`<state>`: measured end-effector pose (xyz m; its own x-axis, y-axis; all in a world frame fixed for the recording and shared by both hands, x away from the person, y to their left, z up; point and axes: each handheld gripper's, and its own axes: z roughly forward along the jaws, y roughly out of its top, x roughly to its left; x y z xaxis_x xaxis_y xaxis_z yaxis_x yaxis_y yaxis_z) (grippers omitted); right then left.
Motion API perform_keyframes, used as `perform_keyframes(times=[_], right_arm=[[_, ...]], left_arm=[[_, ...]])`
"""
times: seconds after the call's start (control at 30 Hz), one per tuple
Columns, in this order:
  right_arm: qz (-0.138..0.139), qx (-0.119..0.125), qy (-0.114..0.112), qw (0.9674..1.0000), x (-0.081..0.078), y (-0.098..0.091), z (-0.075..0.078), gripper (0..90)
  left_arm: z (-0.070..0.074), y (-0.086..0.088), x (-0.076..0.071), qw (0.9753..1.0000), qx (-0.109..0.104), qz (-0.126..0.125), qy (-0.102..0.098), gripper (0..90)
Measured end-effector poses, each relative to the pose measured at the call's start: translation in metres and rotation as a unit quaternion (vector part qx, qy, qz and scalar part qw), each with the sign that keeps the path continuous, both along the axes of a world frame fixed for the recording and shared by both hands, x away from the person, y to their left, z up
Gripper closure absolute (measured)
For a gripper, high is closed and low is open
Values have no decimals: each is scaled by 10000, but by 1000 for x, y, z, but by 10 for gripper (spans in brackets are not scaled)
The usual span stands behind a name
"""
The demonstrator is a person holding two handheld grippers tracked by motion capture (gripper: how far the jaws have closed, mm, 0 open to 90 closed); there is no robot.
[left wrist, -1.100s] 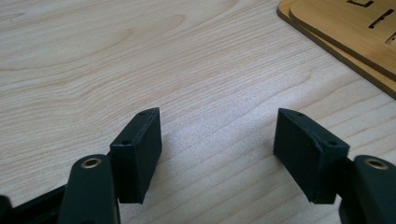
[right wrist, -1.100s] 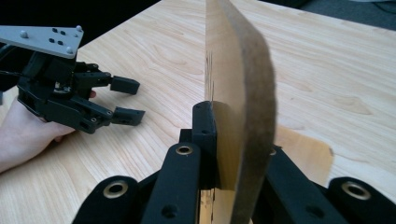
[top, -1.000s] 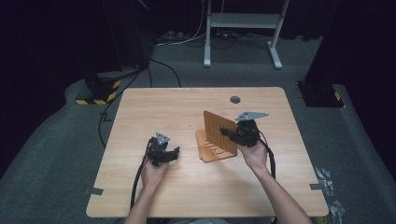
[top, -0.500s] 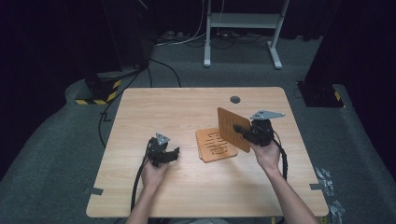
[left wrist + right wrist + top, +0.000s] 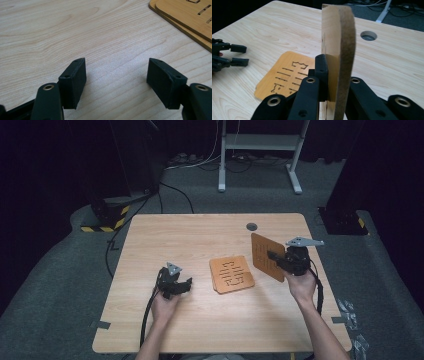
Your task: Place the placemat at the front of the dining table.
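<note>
1. Worktop (image 5: 200,240) of pale wood grain took up the middle of the high view, with dark grey carpet around it and a round cable hole (image 5: 251,226) near its far edge, at about one o'clock from the centre.

2. White frame legs (image 5: 260,150) stood on the carpet beyond the worktop at twelve o'clock, and a black stand with yellow-and-black striped feet (image 5: 107,215) sat off the far-left corner at about ten o'clock.

3. Flat coasters (image 5: 231,274), a small stack of orange-brown wooden squares with cut-out slots, lay near the worktop's centre; the left gripper view caught the edges of two layers at its upper right.

4. Held coaster (image 5: 263,255), the same kind of board, stood on edge clear of the worktop, at about three o'clock from the flat stack and well apart from it.

5. Right gripper (image 5: 278,258) had its fingers (image 5: 322,72) pressed tight on both faces of that upright board, near its lower edge, with the person's right hand behind it at three o'clock.

6. Left gripper (image 5: 186,285) rested at about nine o'clock from the stack, near it but not touching; its fingers (image 5: 72,82) stood wide apart over bare wood with nothing between them.
</note>
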<state>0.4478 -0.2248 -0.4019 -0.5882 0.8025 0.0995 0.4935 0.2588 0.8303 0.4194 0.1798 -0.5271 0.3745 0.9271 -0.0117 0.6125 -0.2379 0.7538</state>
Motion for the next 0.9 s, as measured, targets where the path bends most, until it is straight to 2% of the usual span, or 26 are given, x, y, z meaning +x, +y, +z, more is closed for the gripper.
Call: perform_keyframes(times=[0.5, 0.9], right_arm=[[-342, 51, 82, 9994, -1, -26, -3, 859], [-624, 132, 165, 9978, -2, -46, -12, 858]], left_arm=[[0, 0, 0, 10000, 0, -1, 0, 319], [0, 0, 0, 10000, -9, -7, 2, 319]])
